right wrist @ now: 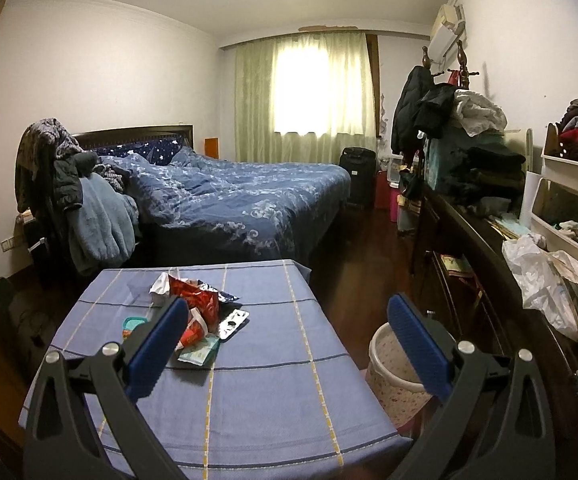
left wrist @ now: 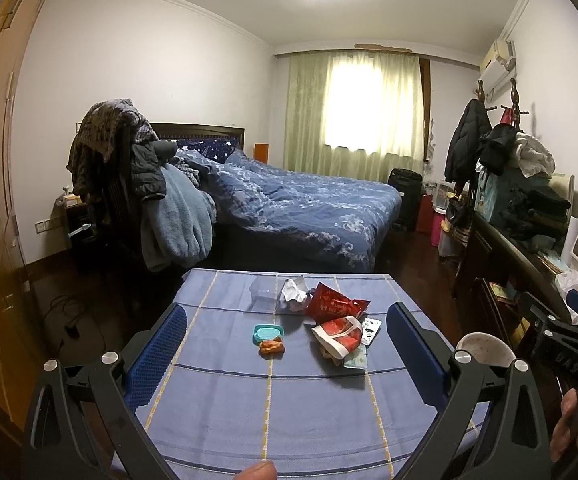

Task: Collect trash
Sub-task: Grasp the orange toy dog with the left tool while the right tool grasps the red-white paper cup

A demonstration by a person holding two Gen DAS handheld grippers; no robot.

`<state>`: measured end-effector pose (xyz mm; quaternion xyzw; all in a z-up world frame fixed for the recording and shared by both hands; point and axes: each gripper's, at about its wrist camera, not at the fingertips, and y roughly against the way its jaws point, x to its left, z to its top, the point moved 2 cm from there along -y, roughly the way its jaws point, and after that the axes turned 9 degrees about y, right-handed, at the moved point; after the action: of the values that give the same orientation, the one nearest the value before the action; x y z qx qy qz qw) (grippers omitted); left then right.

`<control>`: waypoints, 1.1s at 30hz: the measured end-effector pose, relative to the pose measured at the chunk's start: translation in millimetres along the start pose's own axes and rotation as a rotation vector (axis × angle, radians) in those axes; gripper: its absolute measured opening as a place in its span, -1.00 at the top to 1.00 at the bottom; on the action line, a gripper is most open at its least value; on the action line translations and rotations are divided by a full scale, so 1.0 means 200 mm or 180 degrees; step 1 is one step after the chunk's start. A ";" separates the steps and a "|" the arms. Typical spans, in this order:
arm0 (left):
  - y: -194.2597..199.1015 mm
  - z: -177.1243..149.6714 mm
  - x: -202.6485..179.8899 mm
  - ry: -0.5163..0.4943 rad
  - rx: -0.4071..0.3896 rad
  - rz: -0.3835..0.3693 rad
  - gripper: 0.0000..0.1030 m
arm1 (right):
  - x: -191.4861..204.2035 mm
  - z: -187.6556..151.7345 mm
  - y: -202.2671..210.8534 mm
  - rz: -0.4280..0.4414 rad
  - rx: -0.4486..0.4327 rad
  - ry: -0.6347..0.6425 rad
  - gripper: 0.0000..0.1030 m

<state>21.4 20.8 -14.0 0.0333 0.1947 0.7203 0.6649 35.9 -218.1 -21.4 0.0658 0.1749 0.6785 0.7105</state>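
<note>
Both hand-held grippers hang above the near edge of the counter [left wrist: 225, 400], which has a blue check cloth w/ yellow and dark lines. Left hand-held gripper [left wrist: 287, 340] is spread wide, nothing between its blue pads; right hand-held gripper [right wrist: 289, 332] is also wide apart and empty. Trash sits in a loose heap mid-counter, toward the far half: white tissue [left wrist: 293, 292], red wrapper [left wrist: 331, 304] touching it, red-and-white cup [left wrist: 339, 338] tipped on its side, blister pack [left wrist: 371, 330] just beside the cup, pale green packet [left wrist: 356, 360] under the cup's near edge. Print on the red wrapper and the cup is too blurred to read; no brand legible. Left wrist view also shows a clear tub [left wrist: 263, 292] behind-left of the tissue, a teal lid [left wrist: 268, 333] and an orange scrap [left wrist: 272, 347] touching it. In the right wrist view the left pad covers most of the lid and the scrap. Right wrist view shows the bin [right wrist: 393, 364] far better: pale, speckled, on the floor just off the counter's right edge; left view gets only its rim behind the right finger. Left view catches the other gripper at far right, w/ white lettering on its body, not readable. Bed [right wrist: 229, 196] lies beyond the counter.
</note>
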 end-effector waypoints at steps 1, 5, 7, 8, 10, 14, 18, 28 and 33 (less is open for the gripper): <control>0.00 0.00 0.00 0.0003 0.0001 -0.0001 -0.93 | 0.01 0.00 -0.01 0.0003 0.0011 0.0002 -0.94; -0.04 -0.03 0.03 0.0011 0.0055 0.0011 -0.93 | 0.02 -0.02 -0.06 0.0018 0.0055 0.0009 -0.94; -0.09 -0.06 0.06 0.0027 0.0115 0.0057 -0.93 | 0.04 -0.04 -0.10 0.0022 0.0098 0.0030 -0.94; -0.13 -0.08 0.08 0.0033 0.0167 0.0105 -0.93 | 0.05 -0.06 -0.13 0.0034 0.0128 0.0047 -0.94; -0.22 -0.11 0.12 0.0041 0.0288 0.0167 -0.93 | 0.08 -0.09 -0.21 0.0101 0.0233 0.0099 -0.94; -0.46 -0.20 0.20 0.0120 0.0658 0.0275 -0.93 | 0.19 -0.18 -0.44 0.0283 0.0539 0.0255 -0.94; -0.76 -0.27 0.26 0.0184 0.1070 0.0297 -0.93 | 0.26 -0.25 -0.66 0.0437 0.0825 0.0294 -0.94; -1.34 -0.43 0.25 0.0120 0.1719 0.0588 -0.93 | 0.36 -0.30 -0.95 0.0639 0.1024 0.0374 -0.94; -1.46 -0.48 0.25 0.0121 0.1874 0.0645 -0.64 | 0.39 -0.32 -1.04 0.0701 0.1065 0.0431 -0.94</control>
<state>261.6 58.6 -207.9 0.2302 0.4030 0.6961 0.5478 211.2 -165.9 -162.2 0.1558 0.3242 0.7165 0.5978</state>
